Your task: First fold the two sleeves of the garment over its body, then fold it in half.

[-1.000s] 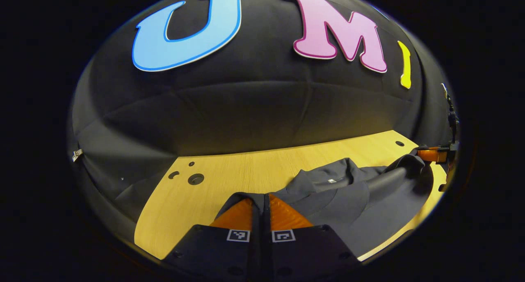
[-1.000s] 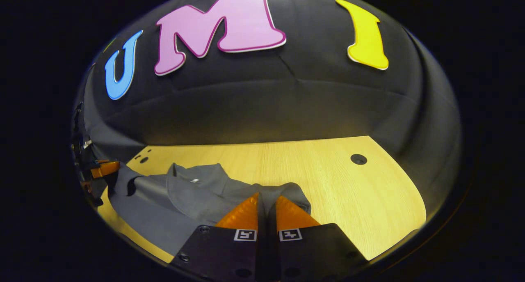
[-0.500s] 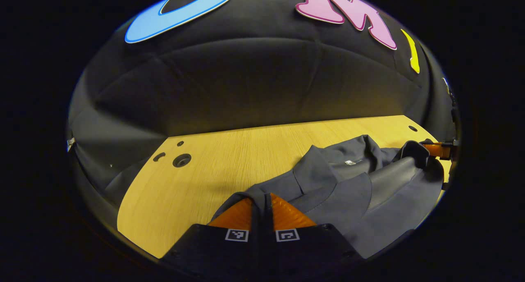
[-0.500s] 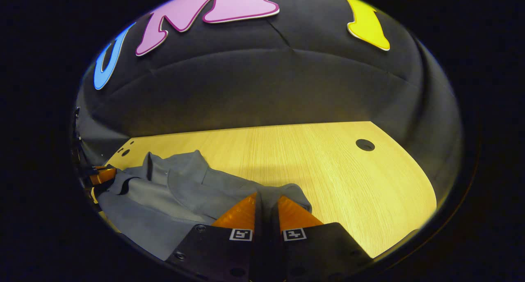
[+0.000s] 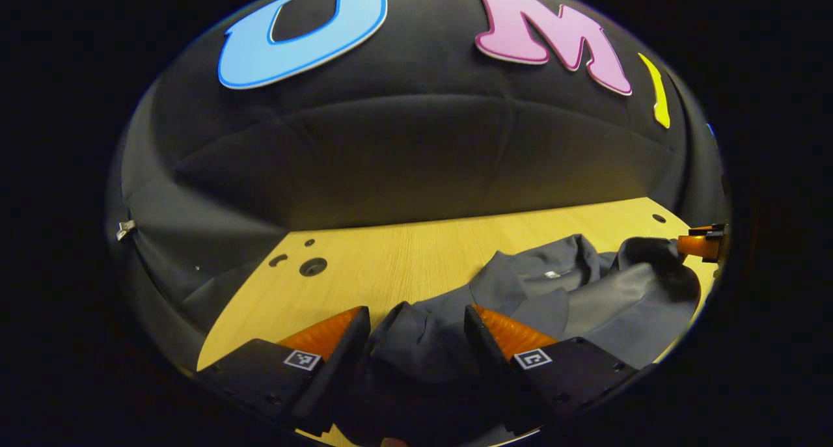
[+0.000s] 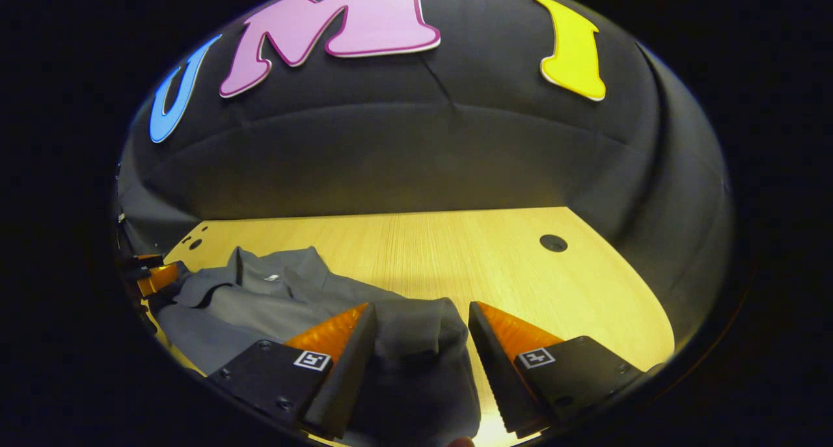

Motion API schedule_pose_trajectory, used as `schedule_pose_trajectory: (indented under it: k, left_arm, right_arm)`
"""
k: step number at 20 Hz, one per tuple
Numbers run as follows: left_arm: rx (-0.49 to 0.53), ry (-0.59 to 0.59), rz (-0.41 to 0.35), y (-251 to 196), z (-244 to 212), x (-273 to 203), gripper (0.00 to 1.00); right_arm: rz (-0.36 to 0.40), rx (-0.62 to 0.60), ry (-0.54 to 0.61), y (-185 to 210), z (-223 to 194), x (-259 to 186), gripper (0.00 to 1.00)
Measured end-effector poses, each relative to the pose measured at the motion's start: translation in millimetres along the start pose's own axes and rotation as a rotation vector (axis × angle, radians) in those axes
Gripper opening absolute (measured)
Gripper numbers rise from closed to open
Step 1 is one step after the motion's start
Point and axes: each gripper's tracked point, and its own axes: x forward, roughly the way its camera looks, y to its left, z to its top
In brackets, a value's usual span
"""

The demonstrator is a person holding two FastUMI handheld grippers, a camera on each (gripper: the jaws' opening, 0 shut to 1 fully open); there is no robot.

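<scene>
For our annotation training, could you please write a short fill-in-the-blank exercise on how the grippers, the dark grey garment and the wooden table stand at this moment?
1. The left gripper has its jaws ____.
2. The dark grey fabric garment lies on the light ____ table.
3. Between the fingers of the right gripper lies a fold of the ____.

Missing words: open; wooden; garment
</scene>
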Motion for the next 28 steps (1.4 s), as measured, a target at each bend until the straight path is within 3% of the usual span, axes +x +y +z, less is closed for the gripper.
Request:
schedule_pose_trajectory:
  k: [7, 16, 20, 23, 28]
  left_arm:
    - [-0.029, -0.086, -0.056, -15, 35, -85, 0.92]
    - [0.013, -0.141, -0.206, -55, 57, -202, 0.92]
    - [0.025, -0.155, -0.258, -68, 62, -241, 0.92]
    - [-0.026, -0.14, -0.282, -75, 53, -267, 0.92]
    - [-0.014, -0.136, -0.253, -73, 43, -286, 0.92]
  right_arm:
    - [0.058, 0.023, -0.069, 19, 21, -89, 0.89]
    - [0.138, 0.045, -0.082, 46, 22, -210, 0.89]
    - [0.145, 0.046, -0.11, 43, 30, -247, 0.89]
    - [0.14, 0.087, -0.151, 38, 40, -269, 0.9]
    - [0.13, 0.077, -0.157, 19, 29, -283, 0.92]
